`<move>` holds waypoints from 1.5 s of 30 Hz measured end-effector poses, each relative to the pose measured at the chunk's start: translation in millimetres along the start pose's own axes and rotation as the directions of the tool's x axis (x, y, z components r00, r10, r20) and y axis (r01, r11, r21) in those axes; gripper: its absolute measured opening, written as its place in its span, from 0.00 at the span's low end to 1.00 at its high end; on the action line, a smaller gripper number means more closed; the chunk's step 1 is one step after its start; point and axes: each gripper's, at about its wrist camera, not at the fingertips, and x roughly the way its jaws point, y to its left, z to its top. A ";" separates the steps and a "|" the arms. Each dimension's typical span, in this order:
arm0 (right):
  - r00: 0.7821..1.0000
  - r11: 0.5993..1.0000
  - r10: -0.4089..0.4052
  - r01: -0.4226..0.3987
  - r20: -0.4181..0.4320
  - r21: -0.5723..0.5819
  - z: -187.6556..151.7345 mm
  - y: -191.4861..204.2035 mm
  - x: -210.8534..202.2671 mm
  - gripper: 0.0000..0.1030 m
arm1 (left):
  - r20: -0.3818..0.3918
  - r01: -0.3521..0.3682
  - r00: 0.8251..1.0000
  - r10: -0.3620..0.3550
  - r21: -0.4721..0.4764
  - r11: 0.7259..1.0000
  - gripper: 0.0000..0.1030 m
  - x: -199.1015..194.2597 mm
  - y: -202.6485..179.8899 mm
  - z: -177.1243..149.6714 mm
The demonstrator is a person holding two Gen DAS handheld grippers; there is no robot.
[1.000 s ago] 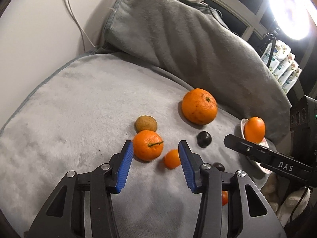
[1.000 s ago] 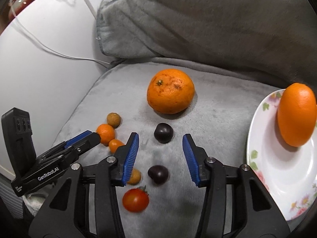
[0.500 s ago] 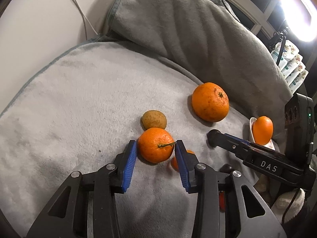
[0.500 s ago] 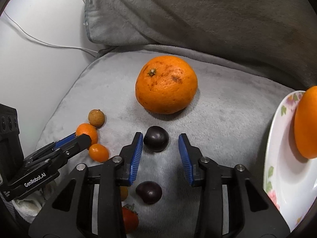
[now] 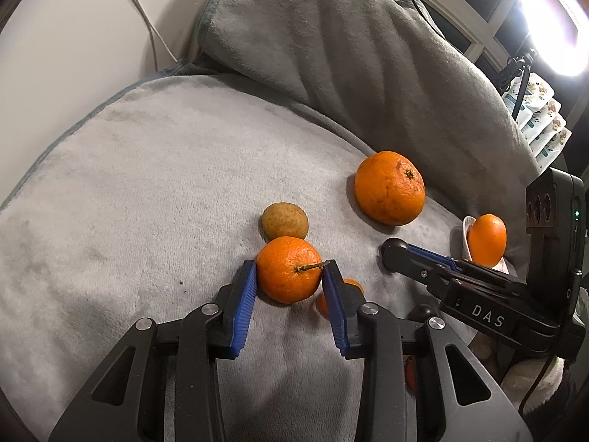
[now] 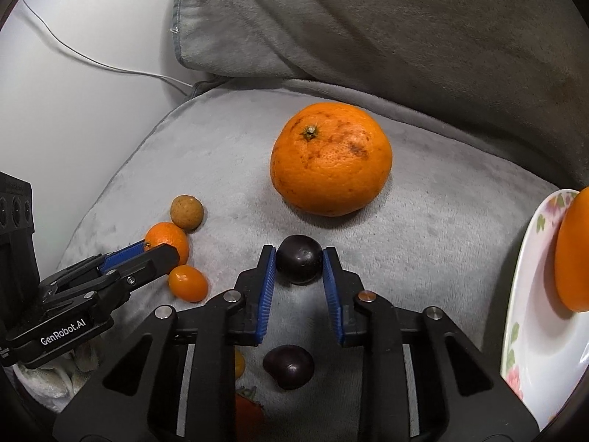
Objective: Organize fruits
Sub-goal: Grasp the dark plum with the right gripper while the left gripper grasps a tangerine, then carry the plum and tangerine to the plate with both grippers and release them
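My left gripper (image 5: 289, 270) is shut on a small mandarin (image 5: 289, 274) that rests on the grey cushion (image 5: 147, 191). A brown longan (image 5: 284, 221) lies just behind it and a kumquat (image 5: 353, 285) peeks out beside the right finger. My right gripper (image 6: 299, 258) is shut on a dark plum (image 6: 299, 264) on the cushion. A second dark plum (image 6: 289, 366) lies between its arms. A large orange (image 6: 330, 158) sits further back. A flowered plate (image 6: 530, 294) at the right edge holds an orange fruit (image 6: 572, 254).
A grey pillow (image 5: 349, 59) leans behind the cushion. A white cable (image 6: 92, 62) runs down the wall at the left. A tomato (image 6: 248, 409) and a kumquat (image 6: 187, 283) lie near the cushion's front. A bright lamp (image 5: 556, 14) glares at upper right.
Both grippers moved forward and closed: the left onto the mandarin, the right onto the dark plum. Both fruits still rest on the cushion.
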 end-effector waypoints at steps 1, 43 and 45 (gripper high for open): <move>1.000 1.000 -0.001 0.001 0.004 0.001 -0.1 -0.4 -1.3 0.26 | 0.001 0.000 1.000 0.000 0.000 1.000 0.33 0.1 -0.4 0.1; 0.948 0.967 -0.215 0.173 0.236 0.185 -90.4 -125.3 -180.8 0.25 | -0.121 0.273 0.961 -0.249 0.265 0.925 0.33 -10.5 -153.4 -28.5; 0.947 0.965 -0.221 0.177 0.233 0.195 -92.2 -131.7 -181.4 0.25 | -0.141 0.284 0.957 -0.255 0.265 0.921 0.33 -3.3 -161.7 -29.2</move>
